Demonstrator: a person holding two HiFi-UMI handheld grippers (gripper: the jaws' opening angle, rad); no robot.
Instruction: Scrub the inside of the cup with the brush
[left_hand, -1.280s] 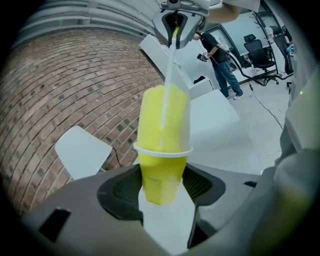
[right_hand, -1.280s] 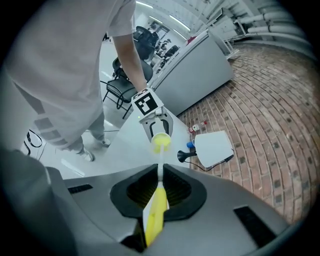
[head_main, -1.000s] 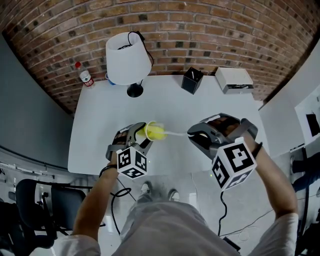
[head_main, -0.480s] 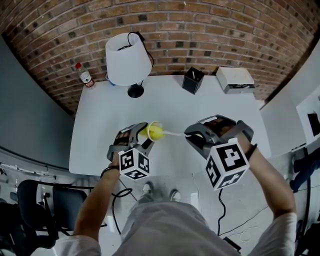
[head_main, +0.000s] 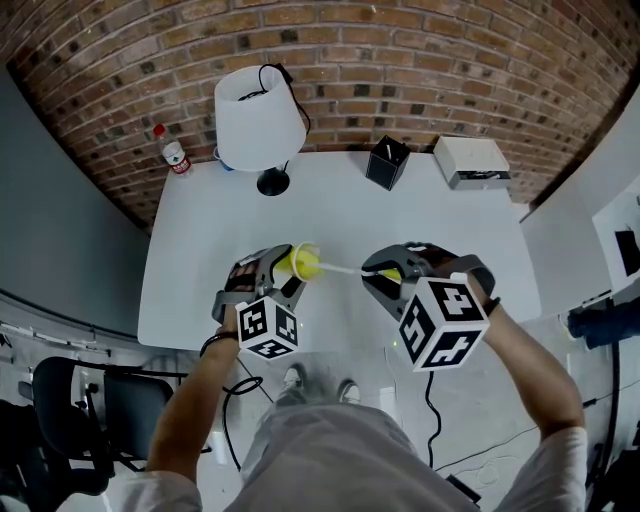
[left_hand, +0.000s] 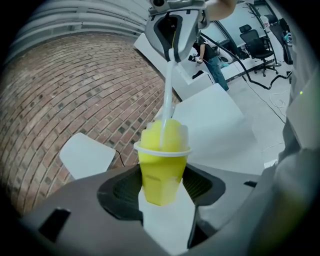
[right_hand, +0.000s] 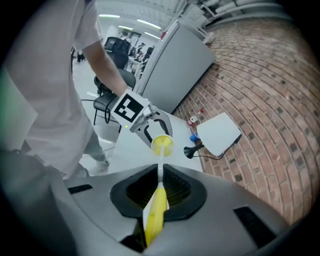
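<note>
Guessing that yellow cup (left_hand: 161, 172) is thin, light plastic that'd squash if pinched hard, so gripping low on the body looks right. Left hand-held gripper (head_main: 278, 272) is clamped on it, holding it tipped over the worktop (head_main: 200, 250) toward the 7 o'clock side. Right hand-held gripper (right_hand: 159, 187) is closed on the brush (right_hand: 155, 220) by its yellow handle, coming in from 3 o'clock with the head inside the cup; that skinny white stem probably flexes
</note>
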